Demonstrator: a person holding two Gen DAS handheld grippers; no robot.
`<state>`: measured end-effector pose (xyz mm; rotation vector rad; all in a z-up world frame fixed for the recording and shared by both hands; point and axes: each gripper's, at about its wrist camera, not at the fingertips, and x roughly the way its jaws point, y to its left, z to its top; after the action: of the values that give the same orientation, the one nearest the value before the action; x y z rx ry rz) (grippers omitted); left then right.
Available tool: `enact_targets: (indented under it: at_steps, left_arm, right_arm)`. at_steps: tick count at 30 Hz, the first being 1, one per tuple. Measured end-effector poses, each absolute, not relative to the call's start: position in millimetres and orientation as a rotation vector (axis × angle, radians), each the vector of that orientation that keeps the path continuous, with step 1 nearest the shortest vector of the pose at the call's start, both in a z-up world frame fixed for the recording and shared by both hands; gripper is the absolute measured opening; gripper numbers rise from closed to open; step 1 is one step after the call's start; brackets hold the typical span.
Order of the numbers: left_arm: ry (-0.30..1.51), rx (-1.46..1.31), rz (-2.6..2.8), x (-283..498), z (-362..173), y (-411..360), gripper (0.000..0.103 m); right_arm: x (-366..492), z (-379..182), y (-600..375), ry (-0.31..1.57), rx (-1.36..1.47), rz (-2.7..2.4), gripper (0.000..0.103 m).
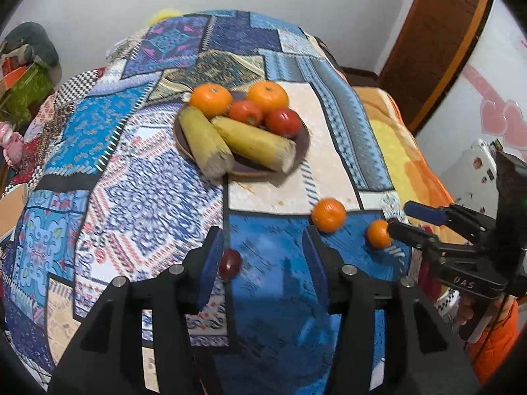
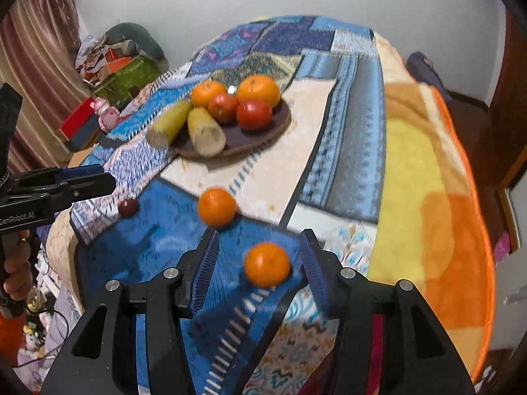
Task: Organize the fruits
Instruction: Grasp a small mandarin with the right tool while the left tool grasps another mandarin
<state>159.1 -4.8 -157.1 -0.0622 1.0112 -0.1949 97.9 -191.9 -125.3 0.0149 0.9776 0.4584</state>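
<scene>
A brown plate [image 1: 301,146] [image 2: 263,138] holds two oranges, two tomatoes and two corn cobs. Two loose oranges lie on the patchwork cloth: a far one [image 1: 328,214] [image 2: 216,207] and a near one [image 1: 378,233] [image 2: 266,265]. A small dark red fruit [image 1: 230,263] [image 2: 127,207] lies to the left. My left gripper [image 1: 262,263] is open and empty, the red fruit beside its left finger. My right gripper [image 2: 260,260] is open, its fingers on either side of the near orange without touching it.
The cloth-covered table [image 1: 148,197] drops off at its right onto an orange and yellow blanket [image 2: 428,197]. Cluttered boxes [image 2: 122,65] stand at the far left by the wall. A wooden door [image 1: 438,39] is at the right.
</scene>
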Motion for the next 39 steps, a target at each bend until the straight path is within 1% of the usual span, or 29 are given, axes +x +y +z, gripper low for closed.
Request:
enact_targets:
  at_steps: [3,6,17,22,30,31,32,33,34,39]
  left_arm:
    - [1.029,-0.058,-0.217,157,-164,-13,0.05]
    - [1.051,-0.053,-0.237,157,-172,-23,0.05]
    - [1.095,-0.024,-0.294,175,-191,-57,0.05]
    - [1.113,-0.014,-0.308,192,-202,-72,0.05]
    - [1.118,0.02,-0.304,210,-216,-88,0.05]
    - [1.119,0.027,-0.304,212,-217,-90,0.049]
    - [1.118,0.031,-0.303,213,-218,-91,0.046]
    - [1.12,0.032,-0.303,215,-220,-92,0.04]
    - [1.122,0.034,-0.305,215,-221,-93,0.038]
    - [1.107,0.03,-0.307,215,-218,-90,0.038]
  right_arm:
    - [93,-131,-189,0.996,0.009,0.474,0.047]
    - [92,-135,-186,0.999,-0.003,0.483,0.043]
    - [100,-146,-186,1.013,-0.063,0.44,0.043]
    - [105,-150,-193,1.026,-0.033,0.447,0.031]
    - [108,-150,-200,1.026,0.029,0.473,0.03]
    - [108,-149,-201,1.023,0.034,0.474,0.03]
    - [109,-148,-202,1.024,0.041,0.477,0.03]
    - [110,-147,-203,1.021,0.048,0.478,0.03]
    - [110,-146,-204,1.017,0.054,0.478,0.03]
    - [116,-137,-206,0.993,0.066,0.474,0.03]
